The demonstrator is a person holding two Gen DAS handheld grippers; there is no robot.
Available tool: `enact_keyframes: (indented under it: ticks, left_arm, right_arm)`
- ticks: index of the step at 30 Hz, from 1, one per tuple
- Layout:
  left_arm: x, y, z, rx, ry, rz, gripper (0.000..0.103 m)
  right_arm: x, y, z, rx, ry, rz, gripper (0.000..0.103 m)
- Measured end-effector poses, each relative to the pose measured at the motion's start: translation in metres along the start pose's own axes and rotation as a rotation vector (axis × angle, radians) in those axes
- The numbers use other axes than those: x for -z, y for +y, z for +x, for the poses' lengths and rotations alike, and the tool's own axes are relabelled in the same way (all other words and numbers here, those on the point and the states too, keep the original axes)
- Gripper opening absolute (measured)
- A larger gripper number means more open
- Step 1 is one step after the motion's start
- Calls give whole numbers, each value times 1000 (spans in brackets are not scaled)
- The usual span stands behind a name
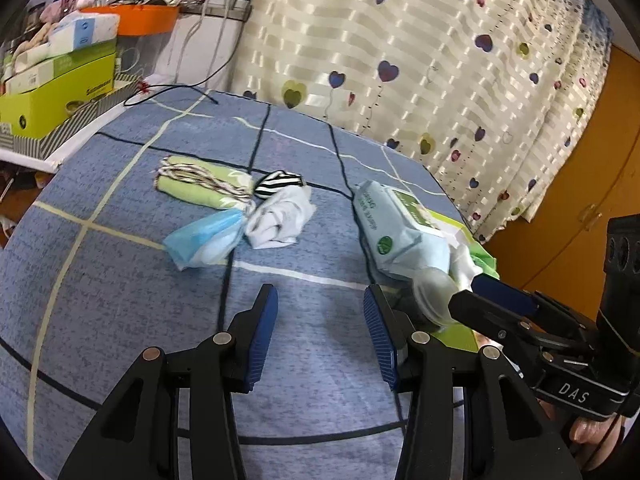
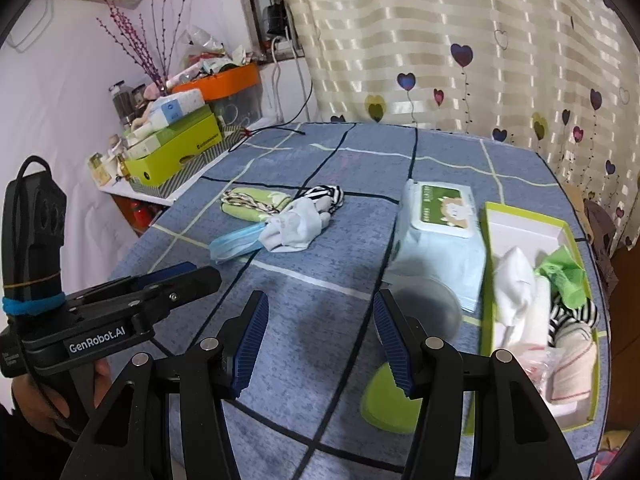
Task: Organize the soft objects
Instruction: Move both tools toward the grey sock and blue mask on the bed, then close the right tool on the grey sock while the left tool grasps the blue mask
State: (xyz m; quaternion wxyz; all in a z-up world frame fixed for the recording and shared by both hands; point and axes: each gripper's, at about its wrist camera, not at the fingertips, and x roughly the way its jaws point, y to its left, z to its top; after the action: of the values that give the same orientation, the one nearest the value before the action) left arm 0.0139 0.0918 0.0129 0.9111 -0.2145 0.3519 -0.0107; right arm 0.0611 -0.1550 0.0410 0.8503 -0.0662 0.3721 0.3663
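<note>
A blue checked cloth (image 2: pixel 304 280) covers the table, cluttered shelf (image 2: pixel 160 196) far left, heart-print curtain (image 2: pixel 460 40) behind; both the left gripper (image 1: pixel 320 336) and right gripper (image 2: pixel 320 344) gape empty near a sock pile (image 2: pixel 294 224), while the green box (image 2: pixel 576 240) at right half-hides its blurred clothes.

Blue plaid bed (image 2: pixel 328 360): sock pile (image 2: pixel 294 222), wipes pack (image 2: pixel 438 240), green box (image 2: pixel 490 264).
</note>
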Motion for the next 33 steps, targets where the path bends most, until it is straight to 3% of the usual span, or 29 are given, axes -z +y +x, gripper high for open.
enact_keyframes:
  ticks: [14,26,33]
  left_arm:
    - [-10,59,3,-76,-5,-69,46]
    - [-22,87,12,-106,-4,-86,46]
    - [-23,95,17,-118,-1,-90,46]
  right_arm:
    - [-26,33,68,-55,81,-32,55]
    - [-56,36,129,-76,123,44,55]
    - [-68,21,166,-30,143,160,56]
